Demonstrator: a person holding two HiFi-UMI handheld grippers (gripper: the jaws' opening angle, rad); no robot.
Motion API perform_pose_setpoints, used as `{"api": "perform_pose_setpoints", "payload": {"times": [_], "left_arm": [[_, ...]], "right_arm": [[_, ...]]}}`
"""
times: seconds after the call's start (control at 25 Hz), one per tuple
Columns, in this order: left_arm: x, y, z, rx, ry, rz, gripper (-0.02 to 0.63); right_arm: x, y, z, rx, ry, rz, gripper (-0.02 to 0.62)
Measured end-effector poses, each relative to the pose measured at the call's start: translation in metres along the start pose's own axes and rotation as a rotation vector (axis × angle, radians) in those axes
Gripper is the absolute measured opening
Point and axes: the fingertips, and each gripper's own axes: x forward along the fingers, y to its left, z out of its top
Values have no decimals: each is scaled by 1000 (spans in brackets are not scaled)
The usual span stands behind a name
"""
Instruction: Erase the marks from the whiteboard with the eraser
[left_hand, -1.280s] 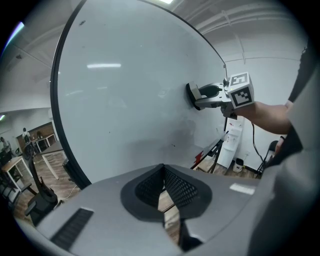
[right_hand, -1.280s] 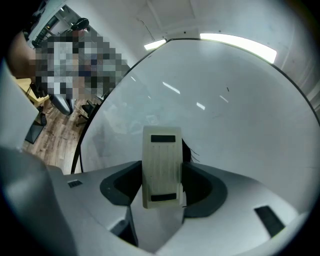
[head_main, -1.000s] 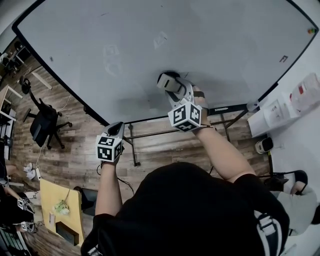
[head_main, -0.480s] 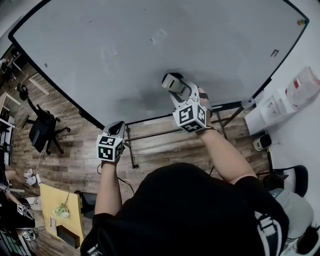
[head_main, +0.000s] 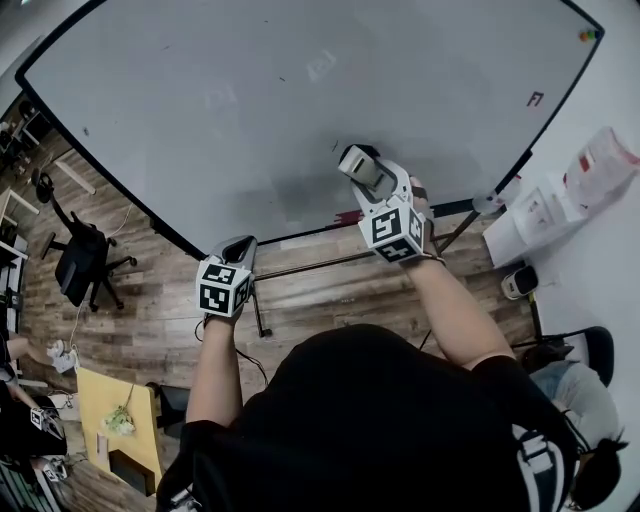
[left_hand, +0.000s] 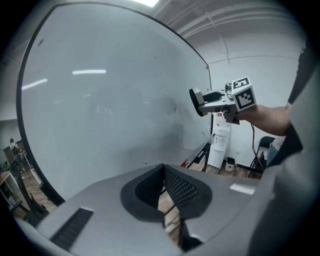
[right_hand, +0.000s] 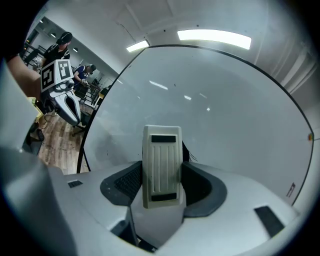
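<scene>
The big whiteboard (head_main: 300, 110) fills the top of the head view. It carries faint leftover marks (head_main: 320, 65) and a grey smudge (head_main: 300, 190) low down. My right gripper (head_main: 362, 170) is shut on the white ribbed eraser (head_main: 352, 160), held against the board's lower middle. In the right gripper view the eraser (right_hand: 161, 167) stands upright between the pads of that gripper (right_hand: 161, 186), with dark strokes (right_hand: 191, 156) showing just behind it. My left gripper (head_main: 238, 250) hangs lower left, off the board's bottom edge, jaws shut and empty (left_hand: 163, 172). From it I see the right gripper (left_hand: 200, 102) side-on.
The board's stand rails (head_main: 300, 265) cross below its lower edge over wood floor. A black office chair (head_main: 85, 255) stands left, a yellow table (head_main: 115, 410) lower left. A white dispenser (head_main: 545, 215) sits right, and another person (head_main: 580, 400) is at lower right.
My right gripper has slid the eraser a little to the right along the board's lower part. The left gripper has barely shifted.
</scene>
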Motion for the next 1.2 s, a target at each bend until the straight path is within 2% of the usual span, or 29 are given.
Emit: {"api": "perform_pose_setpoints", "payload": {"times": [0.24,0.68,1.2], "left_arm": [[-3,-15,10,7,-23,2,12],[3,-36,15,14,-13,5,12],[3,-52,19,19,-15,8,11]], "right_arm": [[-19,-16,-17,69,10,-5,235],[-42,-42,-60,232,30,3,235],[-65,-54,-91,290,38,-14,235]]}}
